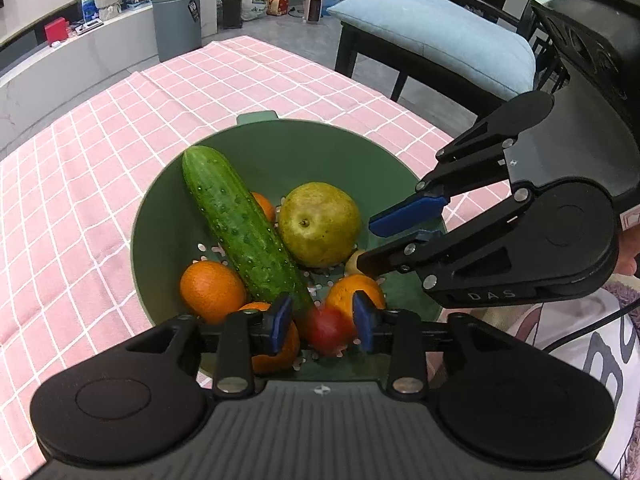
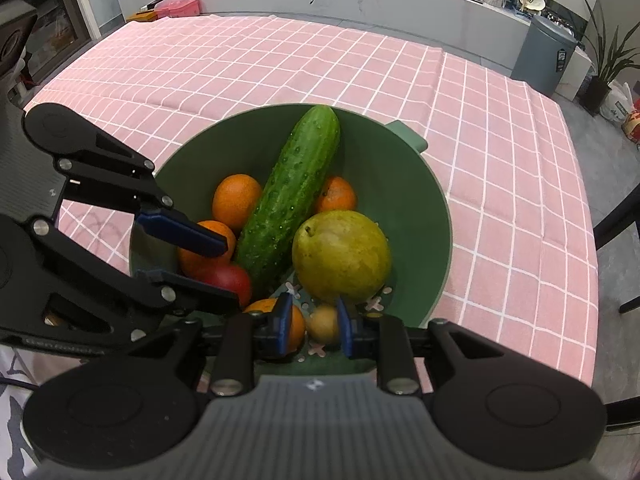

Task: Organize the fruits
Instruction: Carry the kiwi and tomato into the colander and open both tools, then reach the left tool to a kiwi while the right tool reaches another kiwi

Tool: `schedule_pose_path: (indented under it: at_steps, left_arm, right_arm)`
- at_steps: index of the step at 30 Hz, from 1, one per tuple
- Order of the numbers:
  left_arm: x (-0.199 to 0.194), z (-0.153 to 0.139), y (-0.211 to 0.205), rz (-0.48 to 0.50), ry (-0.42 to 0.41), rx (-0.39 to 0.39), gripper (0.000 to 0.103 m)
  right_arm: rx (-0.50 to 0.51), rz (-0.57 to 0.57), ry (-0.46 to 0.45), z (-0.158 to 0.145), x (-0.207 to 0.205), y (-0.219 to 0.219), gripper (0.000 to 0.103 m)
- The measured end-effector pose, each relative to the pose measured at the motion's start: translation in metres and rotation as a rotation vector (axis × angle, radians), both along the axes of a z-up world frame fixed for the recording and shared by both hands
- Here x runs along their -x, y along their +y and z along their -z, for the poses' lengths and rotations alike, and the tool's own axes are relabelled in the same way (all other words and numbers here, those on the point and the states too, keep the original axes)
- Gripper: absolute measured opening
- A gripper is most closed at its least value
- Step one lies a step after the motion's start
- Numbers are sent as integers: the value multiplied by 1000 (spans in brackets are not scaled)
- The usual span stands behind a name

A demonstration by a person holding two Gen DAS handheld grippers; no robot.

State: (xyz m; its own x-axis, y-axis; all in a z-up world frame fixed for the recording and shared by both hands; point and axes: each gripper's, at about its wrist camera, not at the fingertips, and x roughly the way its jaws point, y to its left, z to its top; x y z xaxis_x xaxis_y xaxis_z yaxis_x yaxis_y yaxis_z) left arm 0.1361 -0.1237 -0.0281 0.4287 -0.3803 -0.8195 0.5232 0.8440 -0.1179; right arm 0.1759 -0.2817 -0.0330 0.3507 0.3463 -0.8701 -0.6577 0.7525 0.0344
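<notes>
A round dark-green plastic colander bowl [image 1: 160,216] with a small tab handle sits on a pink cloth with a white grid [image 1: 80,184] that covers the table, filling the middle of both views. Inside it lies a long bumpy green cucumber [image 1: 244,228], leaning from the bowl's floor up toward its far rim. A large yellow-green pear [image 1: 318,224] rests just right of the cucumber, touching or nearly touching it. Several oranges lie around them: one orange [image 1: 212,290] at the left of the cucumber's lower end, another [image 1: 264,206] half hidden behind the cucumber, and more near the bottom of the bowl. A small red round fruit [image 1: 330,330] sits low in the bowl, blurred in the left wrist view, and a small pale-yellow fruit [image 2: 322,322] lies on the perforated floor below the pear.

The left gripper [image 1: 322,320], black with blue pads, hangs over the near rim with its jaws parted about the width of the red fruit, which shows between them; whether the pads touch it cannot be told. The right gripper [image 2: 312,324] hovers likewise, jaws parted with the pale-yellow fruit between them, contact unclear.

In the upper left of the left wrist view stands a grey cylindrical bin [image 1: 176,22]; a black chair with a pale-blue cushion [image 1: 436,36] is at the upper right.
</notes>
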Motion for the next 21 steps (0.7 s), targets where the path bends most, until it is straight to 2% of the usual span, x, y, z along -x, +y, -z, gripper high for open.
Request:
schedule_pose_path:
  at_steps: [5, 13, 21]
  left_arm:
    - [8, -15, 10, -2, -43, 6, 50]
    - [14, -42, 58, -104, -99, -6, 50]
    - [17, -40, 100, -139, -107, -50, 50]
  right_arm:
    - [-7, 0, -30, -11, 6, 1, 29]
    - [-41, -45, -102, -41, 15, 17, 29]
    - [-4, -168, -155, -56, 10, 57, 29]
